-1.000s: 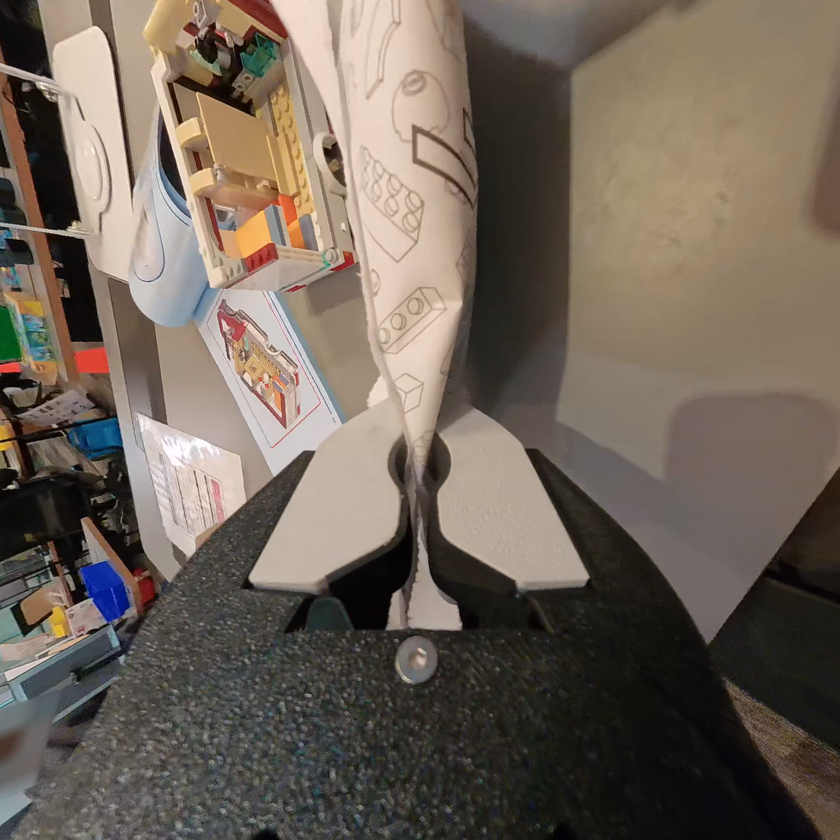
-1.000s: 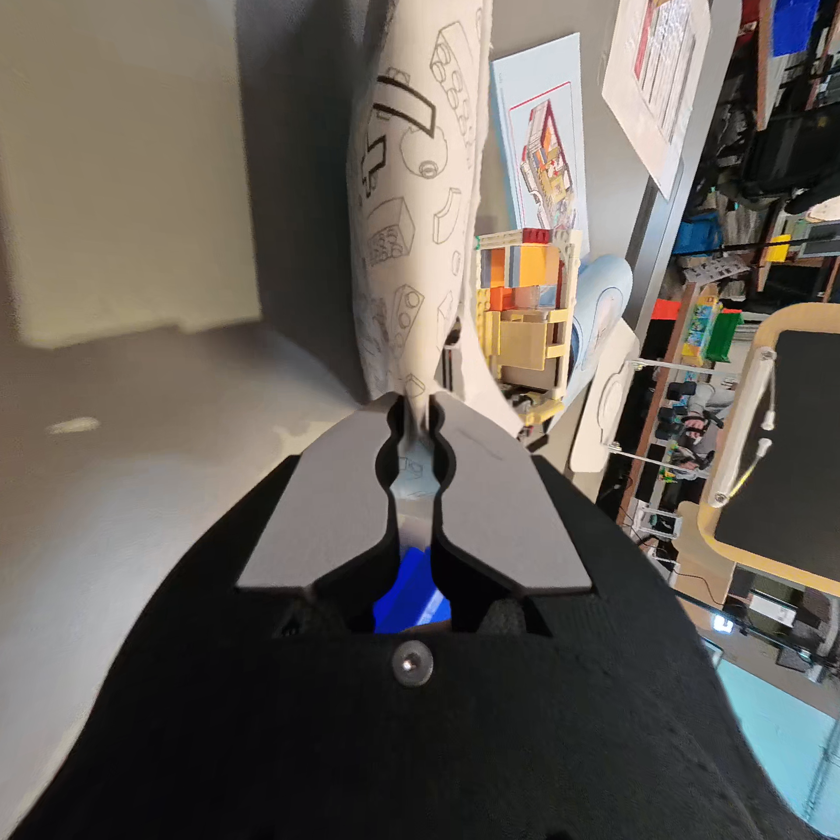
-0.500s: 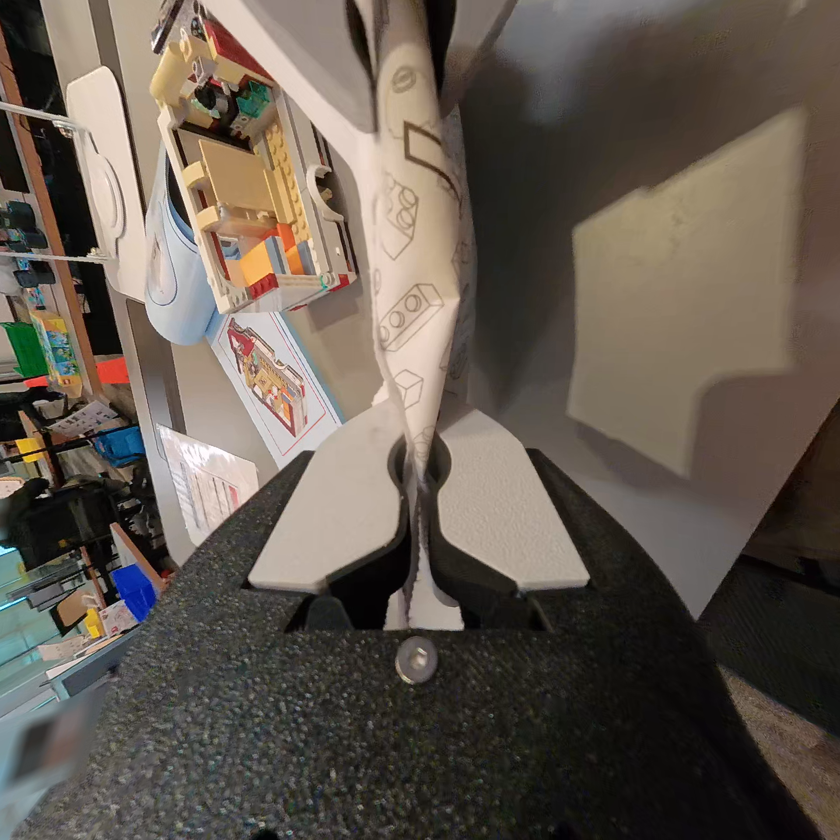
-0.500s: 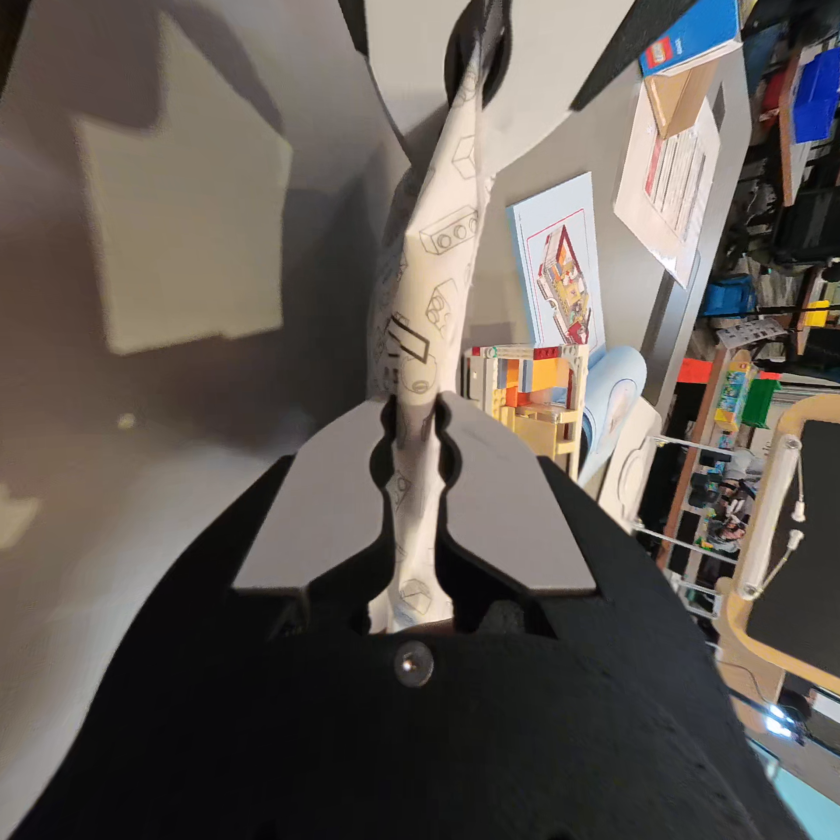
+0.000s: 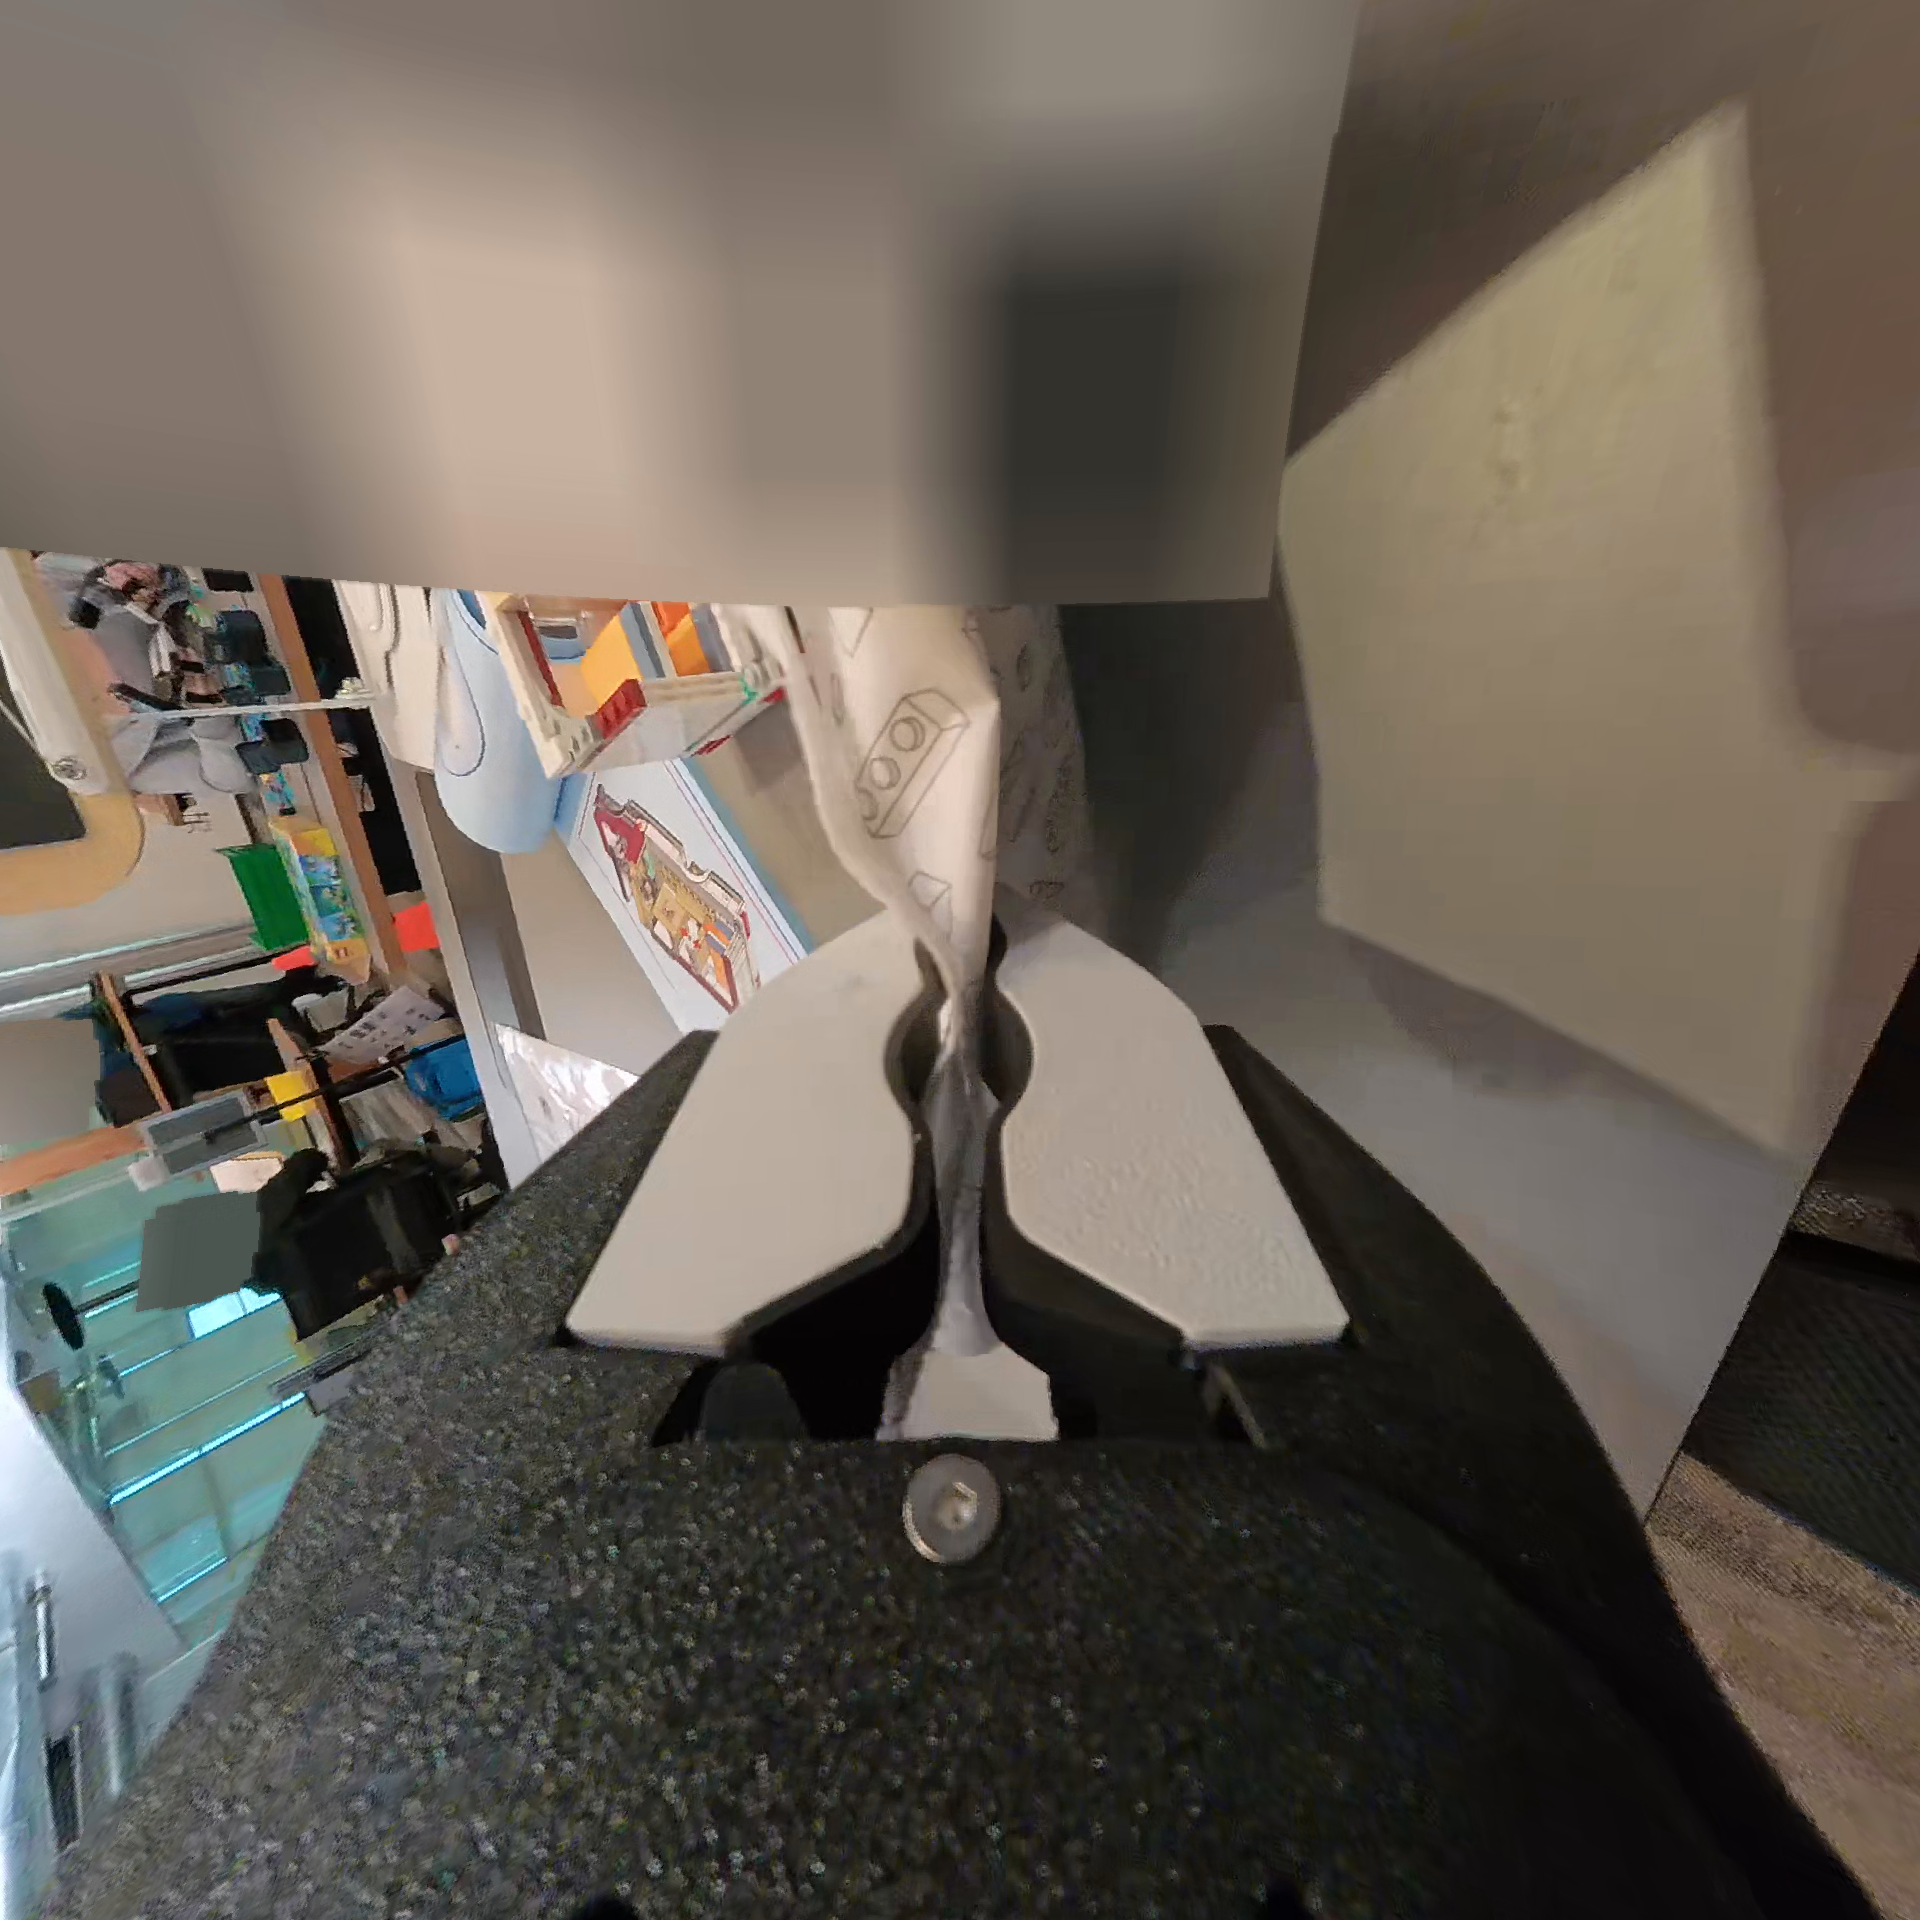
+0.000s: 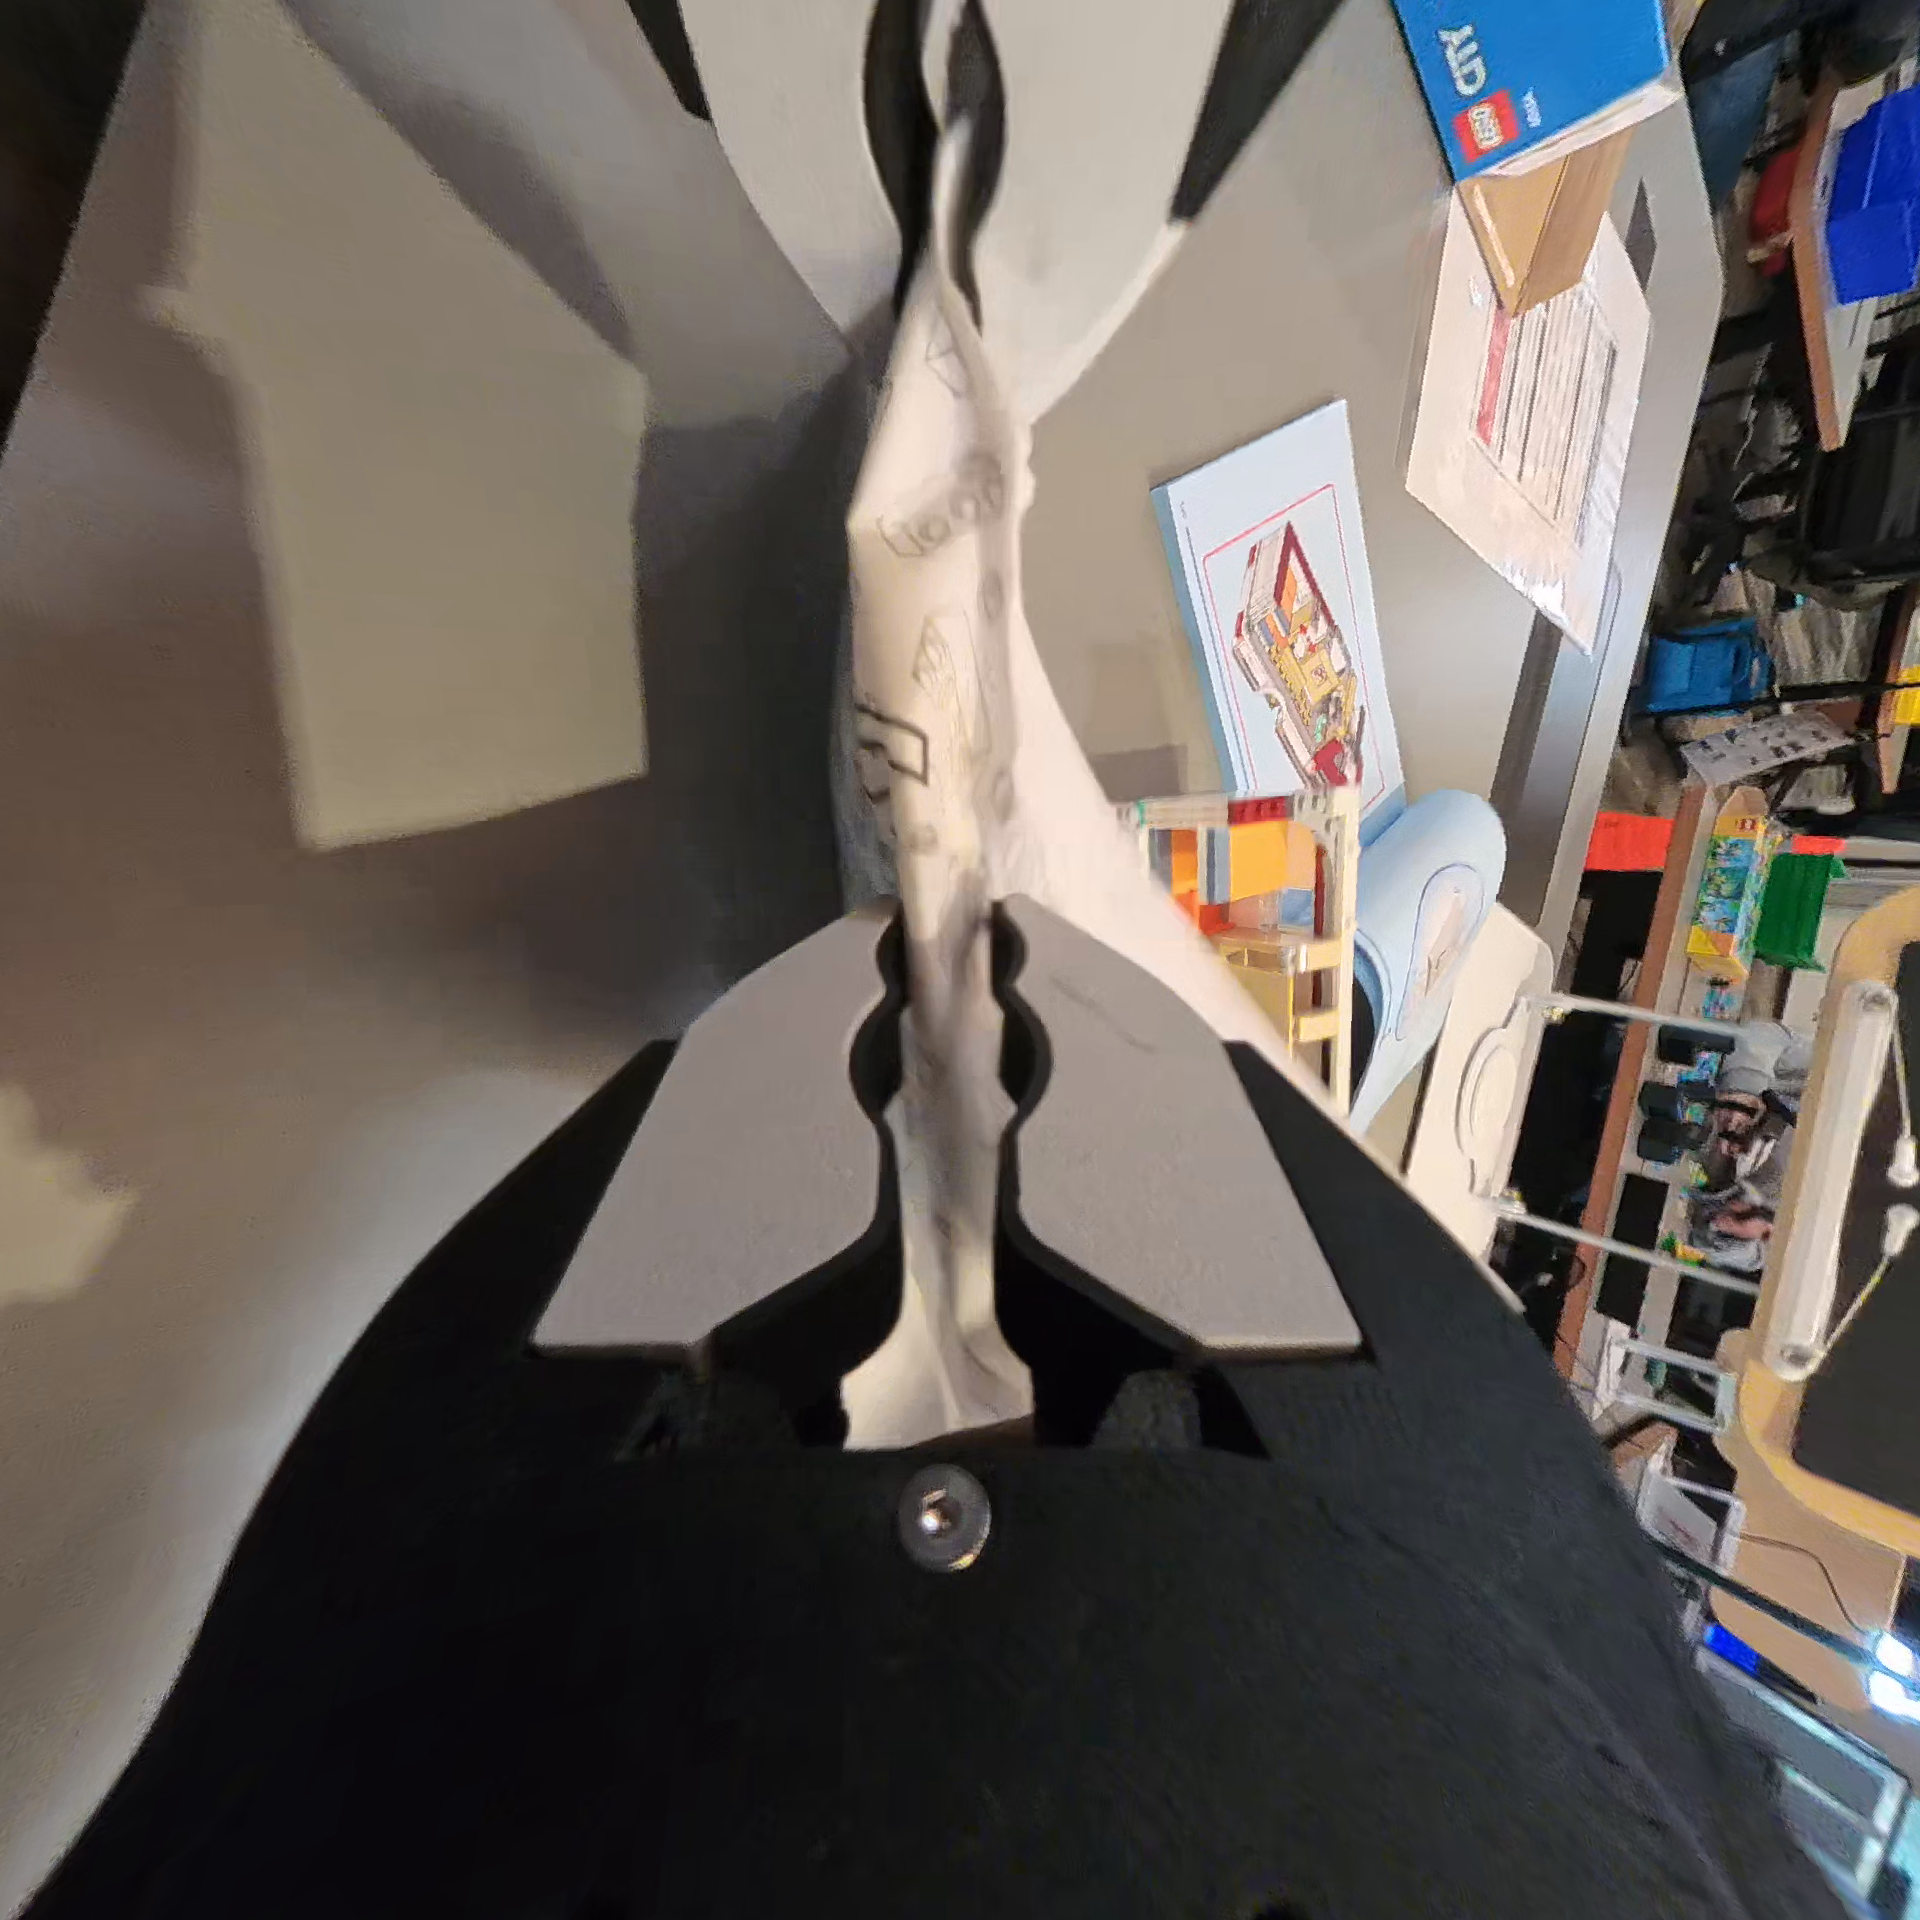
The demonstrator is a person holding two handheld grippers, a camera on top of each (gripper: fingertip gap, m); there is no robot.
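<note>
1. The left gripper (image 5: 961,961) is clamped on one end of a white paper bag (image 5: 925,769) printed with brick outlines.
2. The right gripper (image 6: 951,935) pinches the other end, so the bag (image 6: 935,623) hangs stretched between both above the grey desk (image 6: 1091,343).
3. A brick model (image 6: 1268,883) stands just behind the bag, beside a booklet (image 6: 1278,582).
4. A blue box (image 6: 1538,83) lies near the desk's far edge.

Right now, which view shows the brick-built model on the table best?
The right wrist view: the brick model shows most of its coloured walls, though the paper bag covers its left edge. In the left wrist view only the brick model's lower corner appears; a blurred patch hides the rest.
</note>
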